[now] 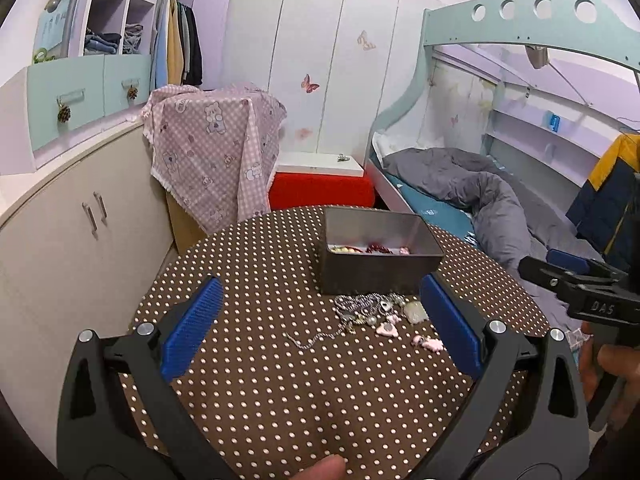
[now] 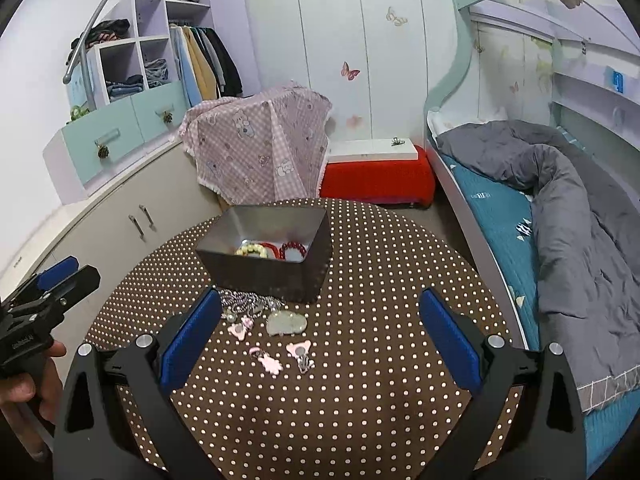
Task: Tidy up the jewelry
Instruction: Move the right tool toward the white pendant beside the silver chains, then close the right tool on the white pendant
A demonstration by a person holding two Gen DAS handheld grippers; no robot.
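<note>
Nearest the lens, the left gripper (image 1: 320, 320) stands with its blue pads spread wide and nothing between them, over the dotted tablecloth (image 1: 260, 400); the right gripper (image 2: 320, 320) is likewise wide apart and empty. Between the left pads, toward one o'clock, lies the loose jewelry pile (image 1: 368, 312): tangled silver chains (image 2: 244, 302), a pale jade pendant (image 2: 286, 324) and pink clips (image 2: 268, 362), just in front of the grey box (image 1: 380, 256). The chains look light, limp and slippery, likely best pinched at a bunched clump; the pendant seems hard and brittle. The box at twelve o'clock already holds red and cream bead bracelets (image 2: 272, 250).
</note>
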